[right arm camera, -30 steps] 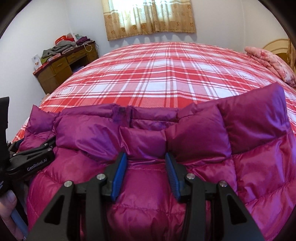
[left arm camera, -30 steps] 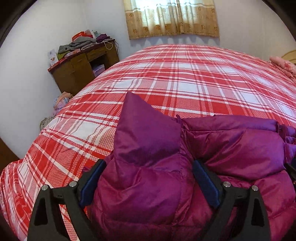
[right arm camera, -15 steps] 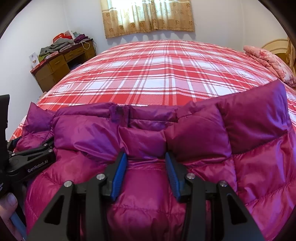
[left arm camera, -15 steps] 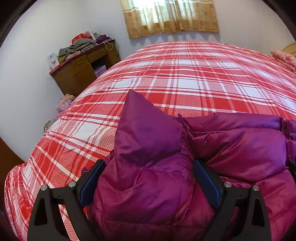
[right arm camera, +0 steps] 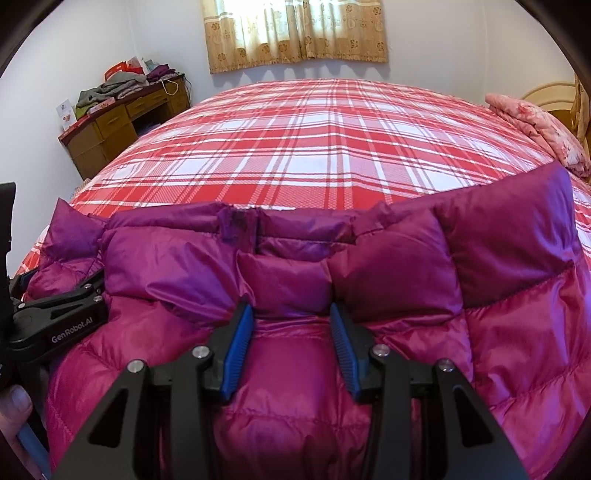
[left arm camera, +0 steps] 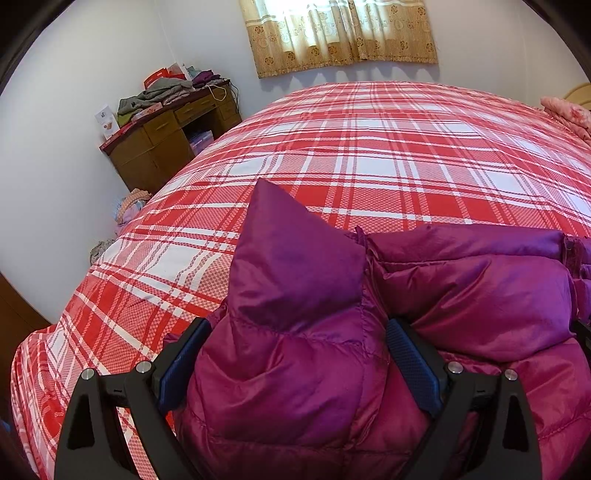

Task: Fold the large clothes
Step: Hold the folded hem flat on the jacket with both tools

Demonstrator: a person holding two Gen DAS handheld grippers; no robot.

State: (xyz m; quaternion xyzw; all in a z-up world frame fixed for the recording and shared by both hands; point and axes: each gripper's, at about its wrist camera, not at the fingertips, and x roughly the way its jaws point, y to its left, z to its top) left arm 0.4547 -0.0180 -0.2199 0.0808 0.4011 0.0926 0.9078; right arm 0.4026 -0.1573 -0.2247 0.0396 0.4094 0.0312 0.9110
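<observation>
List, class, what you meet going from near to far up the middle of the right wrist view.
Right tool → purple jacket → plaid bed cover → curtain.

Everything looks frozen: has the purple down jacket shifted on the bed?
No. The peak of the down jacket still meets the same red stripe of the plaid bedspread.

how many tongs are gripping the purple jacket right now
2. The left tongs pinch the puffy jacket at its left end; the right tongs pinch a fold near the collar middle. None looks hidden.
</observation>
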